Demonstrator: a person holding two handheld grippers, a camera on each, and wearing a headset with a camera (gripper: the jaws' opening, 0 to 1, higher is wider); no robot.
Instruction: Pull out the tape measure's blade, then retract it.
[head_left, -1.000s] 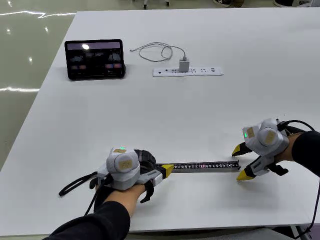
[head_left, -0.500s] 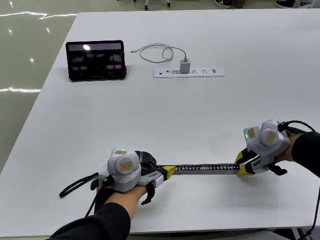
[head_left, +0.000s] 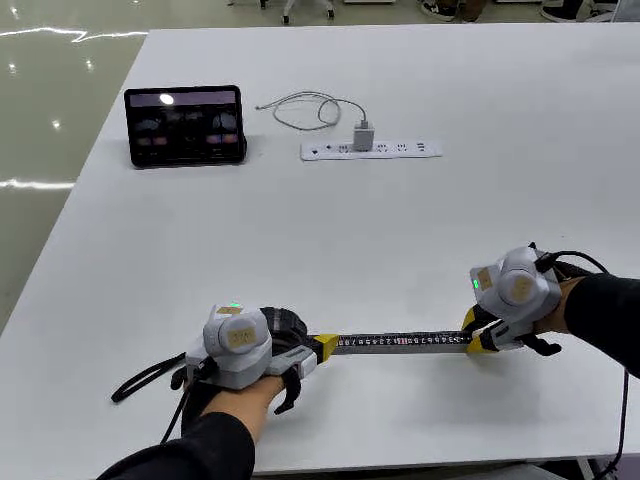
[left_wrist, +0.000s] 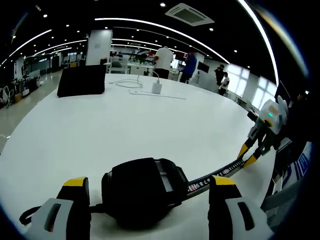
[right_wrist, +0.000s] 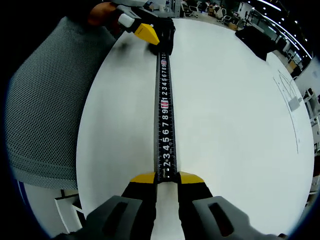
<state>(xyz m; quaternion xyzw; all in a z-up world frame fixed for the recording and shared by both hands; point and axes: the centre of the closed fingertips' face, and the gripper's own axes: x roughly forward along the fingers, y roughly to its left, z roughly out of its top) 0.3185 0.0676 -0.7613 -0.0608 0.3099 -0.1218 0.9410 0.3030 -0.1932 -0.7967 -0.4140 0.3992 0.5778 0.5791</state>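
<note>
One rounded black tape-measure case was straddled by the parted left gripper; its flat numbered blade was pinched by the right gripper. Beyond were noted a black tablet and a white power strip.

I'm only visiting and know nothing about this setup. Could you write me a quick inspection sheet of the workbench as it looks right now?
Surface: white table.
Job's things: black case on the left, blade drawn out flat on the table toward the right.
Clutter: tablet, power strip and charger at the far side.
Grippers: left gripper straddles the case, jaws apart; right gripper shut on the blade's end.
Cables: white cable looped by the charger; black cable behind the right gripper.
Surroundings: glossy floor; people standing beyond the table.
</note>
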